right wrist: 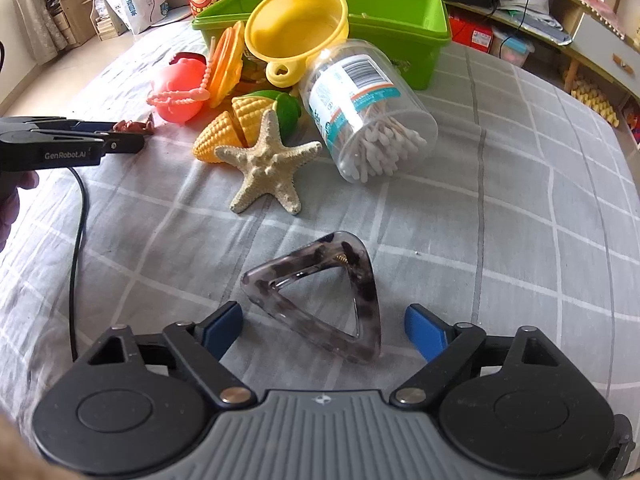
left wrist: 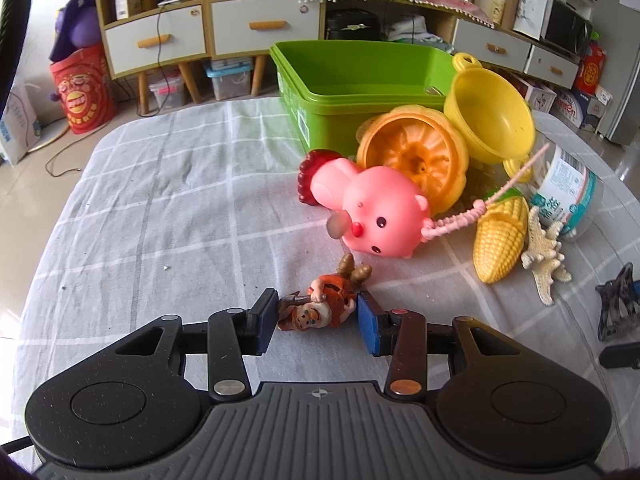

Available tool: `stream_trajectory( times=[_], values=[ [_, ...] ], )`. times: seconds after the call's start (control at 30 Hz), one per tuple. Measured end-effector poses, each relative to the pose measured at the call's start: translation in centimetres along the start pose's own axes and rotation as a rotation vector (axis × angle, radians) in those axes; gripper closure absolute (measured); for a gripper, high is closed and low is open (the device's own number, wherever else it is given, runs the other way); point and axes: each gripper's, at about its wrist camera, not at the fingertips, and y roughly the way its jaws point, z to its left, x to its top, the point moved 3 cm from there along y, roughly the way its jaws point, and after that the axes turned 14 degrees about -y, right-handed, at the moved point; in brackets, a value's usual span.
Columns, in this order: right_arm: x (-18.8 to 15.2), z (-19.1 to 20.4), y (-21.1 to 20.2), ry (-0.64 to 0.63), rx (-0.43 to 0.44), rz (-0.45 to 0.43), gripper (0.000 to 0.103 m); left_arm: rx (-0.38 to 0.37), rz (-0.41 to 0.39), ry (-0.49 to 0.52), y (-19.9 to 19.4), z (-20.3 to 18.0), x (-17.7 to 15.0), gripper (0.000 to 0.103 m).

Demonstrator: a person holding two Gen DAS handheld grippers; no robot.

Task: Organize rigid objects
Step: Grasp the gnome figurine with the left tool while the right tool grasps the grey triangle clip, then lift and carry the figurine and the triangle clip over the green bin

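My left gripper (left wrist: 318, 312) is open around a small orange-and-brown dwarf figurine (left wrist: 320, 306) lying on the checked cloth; the pads sit close on either side of it. My right gripper (right wrist: 324, 326) is open around a grey mottled triangular hair claw (right wrist: 320, 296), with clear gaps on both sides. A green bin (left wrist: 360, 80) stands at the back. In front of it lie a pink pig toy (left wrist: 376, 208), an orange pumpkin half (left wrist: 416, 152), a yellow pot (left wrist: 488, 116), a toy corn (left wrist: 500, 236), a starfish (right wrist: 268, 164) and a cotton-swab jar (right wrist: 368, 112).
The grey checked cloth (left wrist: 160, 200) covers the table. The left gripper body (right wrist: 60, 142) and its cable (right wrist: 78, 260) show at the left of the right wrist view. Shelves, drawers and bags stand on the floor behind the table.
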Motion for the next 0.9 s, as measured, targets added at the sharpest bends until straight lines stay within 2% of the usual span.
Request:
stream_trajectory(
  times=[0.2, 0.3, 0.87, 0.9],
  values=[
    [0.3, 0.3, -0.2, -0.012, 0.002, -0.017, 0.048, -0.005, 0.012, 0.017, 0.0, -0.4, -0.2, 0.052],
    [0.4, 0.5, -0.4, -0.008, -0.009, -0.031, 0.059, -0.011, 0.022, 0.024, 0.0, -0.6, -0.2, 0.057],
    [1.1, 0.7, -1.0, 0.013, 0.002, -0.063, 0.060, -0.089, 0.100, 0.073, -0.4, -3.6, -0.5, 0.058],
    [1.2, 0.7, -1.1, 0.017, 0.003, -0.066, 0.060, -0.093, 0.101, 0.074, -0.5, -3.7, -0.4, 0.061]
  ],
)
